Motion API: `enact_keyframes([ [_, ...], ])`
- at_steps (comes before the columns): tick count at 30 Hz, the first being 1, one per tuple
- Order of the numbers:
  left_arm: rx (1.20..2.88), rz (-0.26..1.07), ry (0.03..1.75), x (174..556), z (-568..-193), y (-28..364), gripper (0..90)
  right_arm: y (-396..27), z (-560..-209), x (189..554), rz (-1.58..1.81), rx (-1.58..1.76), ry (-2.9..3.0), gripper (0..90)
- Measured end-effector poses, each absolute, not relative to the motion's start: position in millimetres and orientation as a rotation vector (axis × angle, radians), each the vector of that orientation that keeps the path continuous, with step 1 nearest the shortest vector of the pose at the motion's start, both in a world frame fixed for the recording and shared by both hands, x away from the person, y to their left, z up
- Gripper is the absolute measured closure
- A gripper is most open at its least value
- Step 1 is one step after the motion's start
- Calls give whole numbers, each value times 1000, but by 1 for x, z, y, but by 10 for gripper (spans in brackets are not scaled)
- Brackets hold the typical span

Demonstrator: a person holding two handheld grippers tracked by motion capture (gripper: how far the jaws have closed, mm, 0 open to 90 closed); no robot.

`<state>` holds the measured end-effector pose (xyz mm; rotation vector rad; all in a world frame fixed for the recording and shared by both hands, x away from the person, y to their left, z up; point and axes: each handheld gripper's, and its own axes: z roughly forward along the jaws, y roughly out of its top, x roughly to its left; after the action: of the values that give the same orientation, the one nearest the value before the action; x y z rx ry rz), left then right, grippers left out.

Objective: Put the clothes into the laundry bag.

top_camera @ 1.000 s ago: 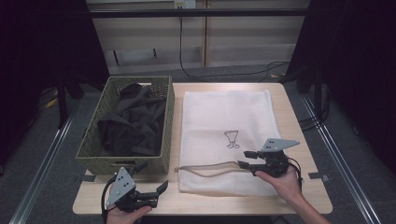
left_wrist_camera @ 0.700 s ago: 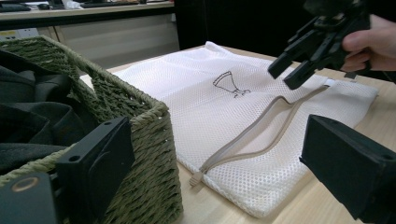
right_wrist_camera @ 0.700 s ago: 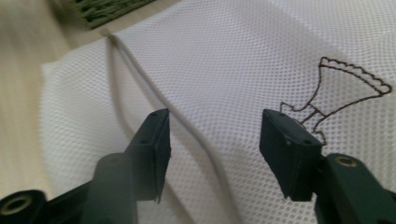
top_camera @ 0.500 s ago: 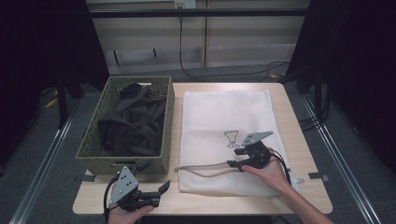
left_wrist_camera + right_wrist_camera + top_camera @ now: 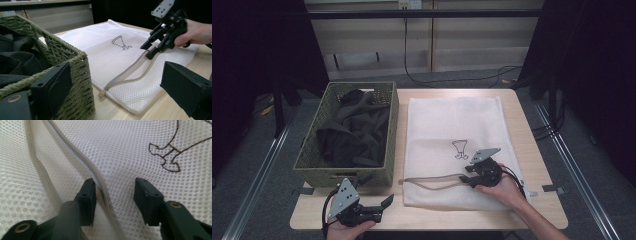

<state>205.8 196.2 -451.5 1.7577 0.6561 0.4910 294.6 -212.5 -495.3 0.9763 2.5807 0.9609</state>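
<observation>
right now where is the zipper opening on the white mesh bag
In the high view the zipper opening runs along the near part of the white mesh bag, right of the green basket, with the right gripper at its right end.

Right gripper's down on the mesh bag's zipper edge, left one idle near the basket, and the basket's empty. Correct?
Not quite: the basket is not empty, it holds dark clothes, as the high view shows. The rest stands: the right gripper is down on the white mesh bag with the zipper edge between its open jaws, and the left gripper sits idle near the basket.
</observation>
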Motion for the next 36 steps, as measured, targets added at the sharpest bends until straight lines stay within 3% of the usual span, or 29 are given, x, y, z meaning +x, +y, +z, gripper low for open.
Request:
enact_keyframes([
  [5,1760,491,663,206,-451,198,97,-217,-497,295,996,1005,2536,688],
  [12,1754,490,665,207,-452,198,97,-218,-498,296,1007,1020,2533,705],
  [16,1777,502,655,207,-452,198,97,-220,-497,299,1014,1083,2524,813],
  [17,1774,497,661,207,-452,198,96,-220,-497,301,1011,1095,2522,875],
  [36,1773,501,663,207,-451,198,95,-225,-476,300,1145,1147,2364,886],
])
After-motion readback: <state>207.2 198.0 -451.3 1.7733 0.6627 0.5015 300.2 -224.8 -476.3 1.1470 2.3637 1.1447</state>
